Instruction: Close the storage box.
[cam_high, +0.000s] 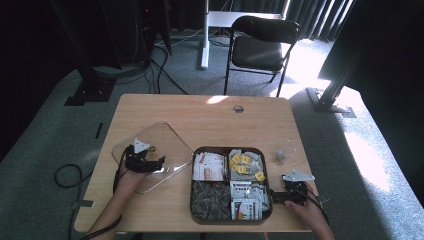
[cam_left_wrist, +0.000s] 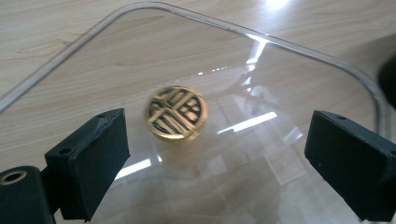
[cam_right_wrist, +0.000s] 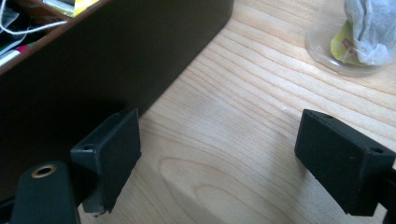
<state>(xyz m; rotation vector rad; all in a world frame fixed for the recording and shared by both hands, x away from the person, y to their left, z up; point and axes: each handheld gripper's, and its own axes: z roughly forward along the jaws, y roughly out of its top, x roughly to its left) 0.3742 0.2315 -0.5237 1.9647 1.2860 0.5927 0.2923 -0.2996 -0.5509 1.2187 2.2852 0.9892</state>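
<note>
The left gripper (cam_left_wrist: 215, 154), jaws open, hangs over the clear square lid's round gold knob (cam_left_wrist: 176, 113); the right gripper (cam_right_wrist: 219, 158), jaws open, rests just right of the dark compartmented tea box (cam_right_wrist: 116, 56).

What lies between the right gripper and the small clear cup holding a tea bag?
Only bare wooden table. In the right gripper view, the right gripper has open jaws beside the dark box, and nothing lies on the wood up to the cup.

One clear lid (cam_high: 170, 145) with one gold knob (cam_left_wrist: 176, 113) lies on one wooden table (cam_high: 210, 112). One dark box (cam_high: 197, 210) has four compartments. One small cup (cam_high: 280, 157) holds one tea bag (cam_right_wrist: 369, 28). One folding chair (cam_high: 260, 47) stands beyond.
</note>
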